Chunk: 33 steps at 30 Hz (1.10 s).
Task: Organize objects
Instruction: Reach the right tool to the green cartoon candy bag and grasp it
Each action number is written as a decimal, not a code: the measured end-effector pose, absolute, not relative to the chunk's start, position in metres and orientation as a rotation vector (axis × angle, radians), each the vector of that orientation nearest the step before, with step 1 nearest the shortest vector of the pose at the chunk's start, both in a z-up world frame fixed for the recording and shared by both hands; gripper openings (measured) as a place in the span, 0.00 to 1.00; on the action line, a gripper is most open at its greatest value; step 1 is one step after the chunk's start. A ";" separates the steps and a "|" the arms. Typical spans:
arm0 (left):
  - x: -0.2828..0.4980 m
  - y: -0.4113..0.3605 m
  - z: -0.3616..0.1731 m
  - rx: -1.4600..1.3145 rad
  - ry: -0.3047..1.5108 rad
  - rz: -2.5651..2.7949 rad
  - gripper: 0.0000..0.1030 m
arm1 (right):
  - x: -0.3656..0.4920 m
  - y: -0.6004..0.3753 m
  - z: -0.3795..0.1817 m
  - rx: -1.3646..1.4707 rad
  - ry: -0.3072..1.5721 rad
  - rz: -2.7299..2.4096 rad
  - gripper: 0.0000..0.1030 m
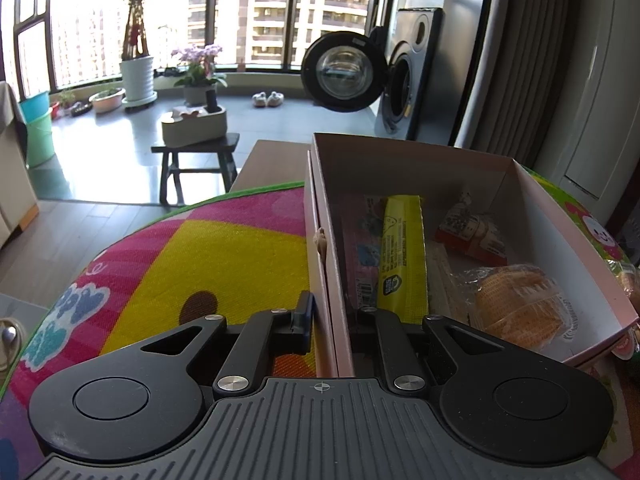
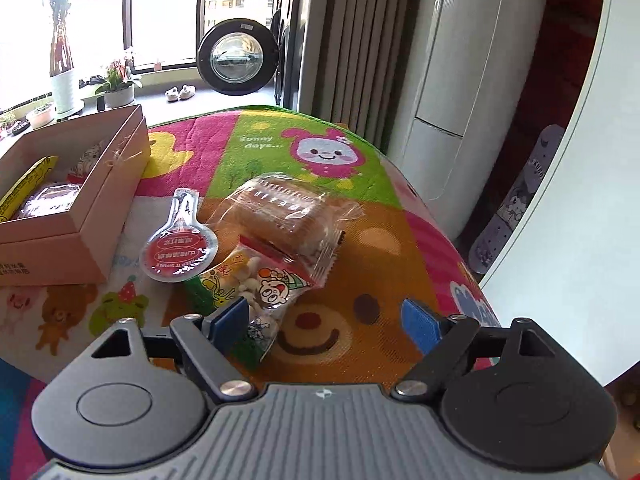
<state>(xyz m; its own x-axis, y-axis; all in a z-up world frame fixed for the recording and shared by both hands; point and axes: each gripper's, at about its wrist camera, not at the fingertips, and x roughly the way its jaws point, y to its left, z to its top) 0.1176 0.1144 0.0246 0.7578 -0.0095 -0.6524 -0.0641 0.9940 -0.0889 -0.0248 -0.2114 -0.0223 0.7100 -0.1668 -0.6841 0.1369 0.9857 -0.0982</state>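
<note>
A: Right wrist view — a cartoon-printed snack bag [image 2: 260,300] is seen lying on the play mat [image 2: 360,208], its near end between the wide-spread fingers of the right gripper [image 2: 326,320] and close against the left pad; nothing is held. A wrapped cake [image 2: 280,210] overlaps the bag's far end, and a round sauce cup [image 2: 178,250] lies just beside both.

B: And the box?

A: The pink box [image 1: 424,156] is placed near the mat's left edge in that view, already holding a yellow packet [image 1: 402,254] and other wrapped snacks. Its near wall is clamped between the narrowed fingers of the left gripper [image 1: 332,320].

B: What could be judged to go wrong?

A: Were the bag lifted, the cake resting on it could be dragged or tipped; the crinkly film could also slip from the pads.

B: Surroundings?

A: A bright mat with cartoon animals is laid underneath — beyond it, a washing machine [image 2: 236,56] with its door open, curtains and sunlit windows.
</note>
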 end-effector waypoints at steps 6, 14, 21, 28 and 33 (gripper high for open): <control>0.117 0.114 0.027 -0.108 0.714 0.027 0.13 | -0.017 -0.217 -0.023 0.094 0.798 -0.062 0.83; 0.117 0.114 0.028 -0.097 0.714 0.029 0.13 | 0.007 -0.198 -0.036 0.097 0.818 0.003 0.86; 0.116 0.112 0.028 -0.088 0.711 0.031 0.13 | 0.012 -0.196 -0.038 0.074 0.817 0.044 0.69; 0.116 0.114 0.027 -0.099 0.707 0.023 0.13 | -0.016 -0.191 -0.031 -0.035 0.853 0.122 0.67; 0.116 0.114 0.027 -0.099 0.706 0.024 0.13 | -0.036 -0.179 -0.025 -0.137 0.832 0.163 0.85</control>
<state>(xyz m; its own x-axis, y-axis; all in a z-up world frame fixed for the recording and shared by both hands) 0.1162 0.1143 0.0268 0.7607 -0.0117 -0.6490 -0.0555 0.9950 -0.0829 -0.0356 -0.1793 -0.0252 0.6623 0.0902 -0.7438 -0.1971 0.9787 -0.0568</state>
